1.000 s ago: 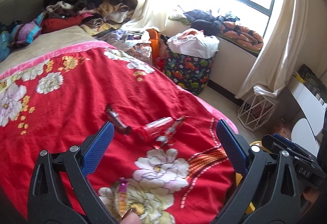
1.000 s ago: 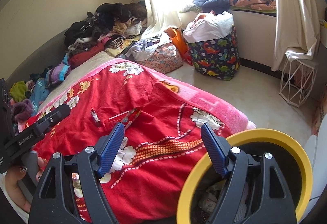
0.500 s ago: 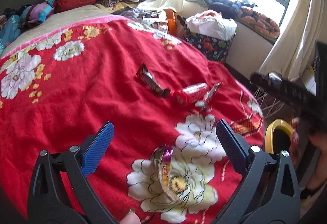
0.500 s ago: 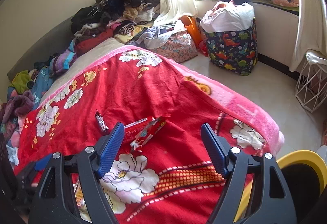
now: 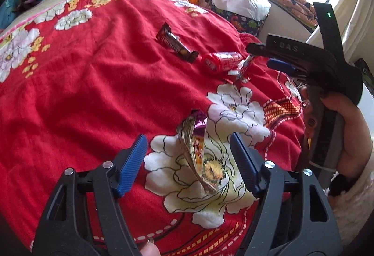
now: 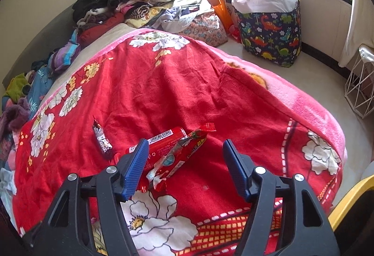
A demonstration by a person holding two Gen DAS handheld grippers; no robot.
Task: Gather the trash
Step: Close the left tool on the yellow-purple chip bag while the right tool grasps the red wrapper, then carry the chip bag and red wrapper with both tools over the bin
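Left gripper (image 5: 188, 152) astride crumpled wrapper (image 5: 196, 151), closing.

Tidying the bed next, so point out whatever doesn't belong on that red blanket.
Snack litter lies on the red floral blanket: a crumpled gold-and-purple wrapper standing on edge, a dark brown candy bar wrapper, a red packet and a torn-open red candy wrapper across it.

Both grippers come down over the bed

The left gripper (image 5: 188, 158) now straddles the crumpled wrapper (image 5: 196, 151), jaws closing; the right gripper (image 6: 185, 167) swings from the yellow bin (image 6: 348, 200) to the red wrappers (image 6: 175, 151), jaws closing.
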